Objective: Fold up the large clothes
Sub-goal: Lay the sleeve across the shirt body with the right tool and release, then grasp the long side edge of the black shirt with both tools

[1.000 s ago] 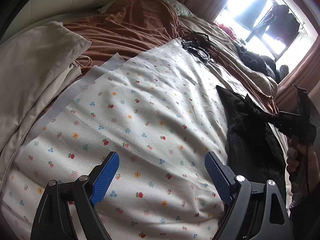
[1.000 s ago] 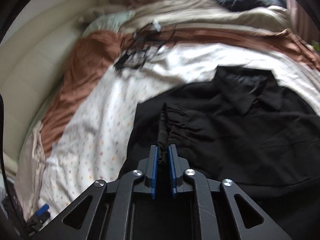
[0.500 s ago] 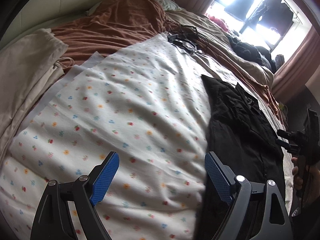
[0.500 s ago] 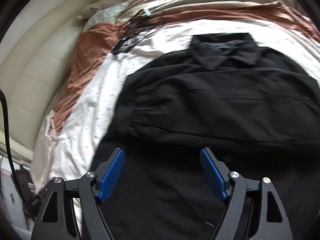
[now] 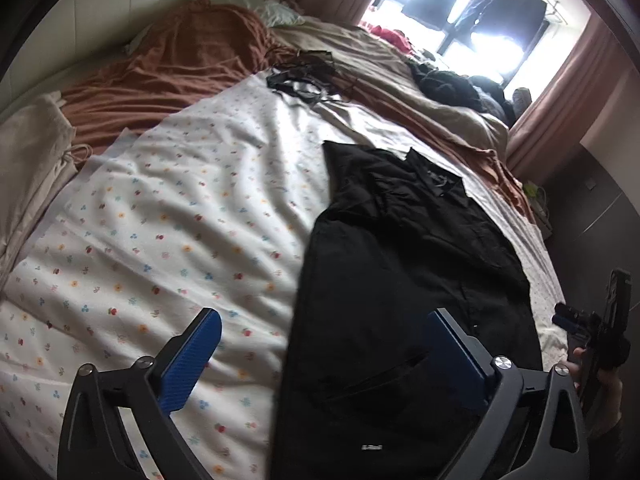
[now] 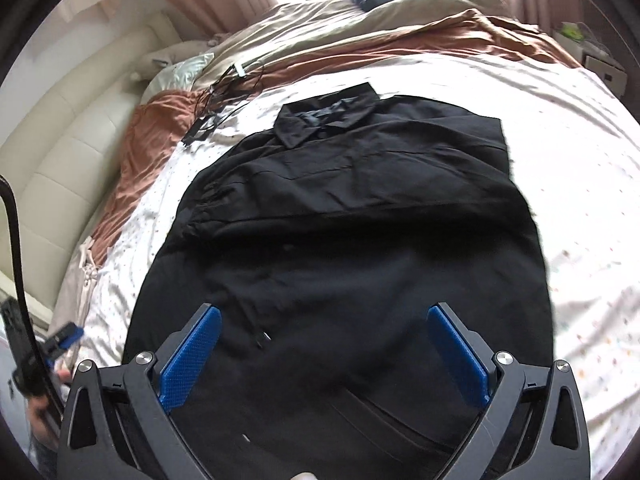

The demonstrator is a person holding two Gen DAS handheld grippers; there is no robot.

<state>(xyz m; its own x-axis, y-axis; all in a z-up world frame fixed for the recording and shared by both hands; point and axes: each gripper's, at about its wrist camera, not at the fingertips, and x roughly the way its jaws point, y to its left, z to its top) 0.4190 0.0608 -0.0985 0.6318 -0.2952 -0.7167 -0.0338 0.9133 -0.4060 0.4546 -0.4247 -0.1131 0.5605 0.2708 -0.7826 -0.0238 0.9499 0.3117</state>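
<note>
Left wrist view: the left gripper (image 5: 320, 354) has just spread its blue fingers (image 5: 188, 364) a little further and they now stand wide with nothing between them. A second ago only the flowered sheet (image 5: 168, 216) lay under them; now the black shirt (image 5: 404, 280) fills the frame from 3 to 6 o'clock, its left edge running down between the fingers. The right gripper (image 5: 568, 320), then out over the shirt pinching a fold, now sits at the 4 o'clock edge off the cloth, held by a hand (image 5: 600, 376). A rust blanket (image 5: 176, 68) lies at 11 o'clock.

Right wrist view: the right gripper (image 6: 324, 354) was clamped on a ridge of black cloth a second ago; its fingers (image 6: 192, 360) have just swung apart and are wide, empty, above the shirt (image 6: 344, 240). The shirt now lies flat on the bed's sheet (image 6: 580, 160), collar (image 6: 328, 118) at 12 o'clock, body spreading to 6, gathers along its 9 o'clock edge. The left gripper (image 6: 66, 340) shows at 8 o'clock, fingers apart
</note>
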